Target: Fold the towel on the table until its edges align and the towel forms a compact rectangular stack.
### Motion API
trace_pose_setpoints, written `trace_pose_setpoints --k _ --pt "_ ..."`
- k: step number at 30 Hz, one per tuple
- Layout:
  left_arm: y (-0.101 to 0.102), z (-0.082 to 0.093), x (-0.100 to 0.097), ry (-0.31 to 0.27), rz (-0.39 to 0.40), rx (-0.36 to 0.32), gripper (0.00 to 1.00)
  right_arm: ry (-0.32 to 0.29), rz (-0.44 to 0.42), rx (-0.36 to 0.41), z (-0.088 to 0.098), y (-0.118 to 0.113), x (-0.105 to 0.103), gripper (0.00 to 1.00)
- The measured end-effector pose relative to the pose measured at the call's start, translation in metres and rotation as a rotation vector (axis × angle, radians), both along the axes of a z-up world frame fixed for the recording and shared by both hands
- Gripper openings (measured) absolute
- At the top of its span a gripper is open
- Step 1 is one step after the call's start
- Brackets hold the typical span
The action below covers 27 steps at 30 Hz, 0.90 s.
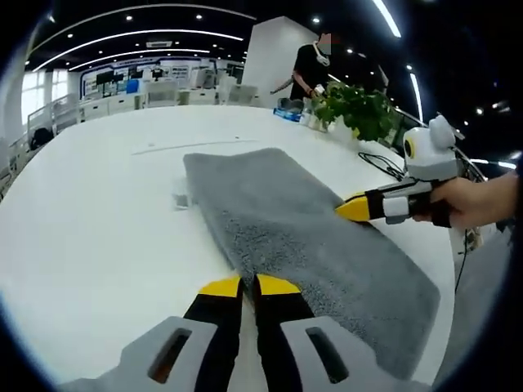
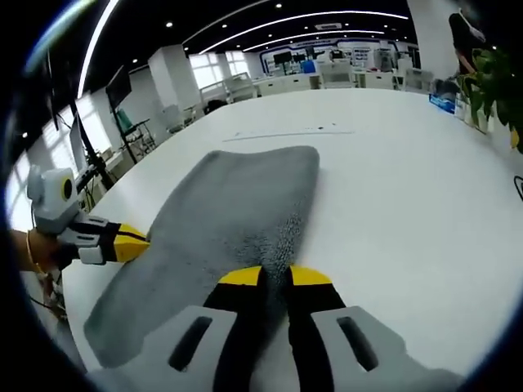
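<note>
A grey towel (image 1: 286,220) lies as a long strip on the white table (image 1: 98,204). In the left gripper view my left gripper (image 1: 249,284) has its yellow-tipped jaws nearly together on the towel's near long edge. My right gripper (image 1: 353,209) comes in from the right, held by a hand, with its tip on the opposite long edge. In the right gripper view the towel (image 2: 229,204) runs away from my right gripper (image 2: 276,276), whose jaws pinch its edge. My left gripper (image 2: 135,242) touches the towel's left edge there.
A potted plant (image 1: 359,106), a blue box (image 1: 288,114) and a black cable (image 1: 380,163) sit at the table's far right. A person (image 1: 315,65) stands behind them. The table (image 2: 409,204) stretches wide and white around the towel; desks fill the background.
</note>
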<state>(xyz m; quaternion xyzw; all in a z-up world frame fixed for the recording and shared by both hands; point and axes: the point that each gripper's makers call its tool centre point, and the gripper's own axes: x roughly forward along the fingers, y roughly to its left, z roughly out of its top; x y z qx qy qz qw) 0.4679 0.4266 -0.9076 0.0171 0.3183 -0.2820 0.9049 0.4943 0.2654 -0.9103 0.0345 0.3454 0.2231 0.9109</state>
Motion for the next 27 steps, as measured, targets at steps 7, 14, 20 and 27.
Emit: trace_pose_setpoints --k 7,14,20,27 --pt "-0.047 -0.001 -0.012 -0.008 -0.044 0.066 0.05 0.003 -0.011 -0.033 0.000 -0.044 -0.013 0.09" --pt "-0.084 0.000 -0.018 0.036 -0.016 -0.007 0.05 0.002 -0.032 -0.073 -0.002 -0.082 -0.024 0.10" --pt "-0.087 -0.001 -0.021 0.012 0.033 -0.011 0.05 -0.020 -0.012 -0.094 -0.003 -0.084 -0.023 0.10" --pt "-0.087 -0.001 -0.020 0.009 0.029 -0.002 0.05 -0.087 0.135 -0.169 -0.001 -0.081 -0.021 0.10"
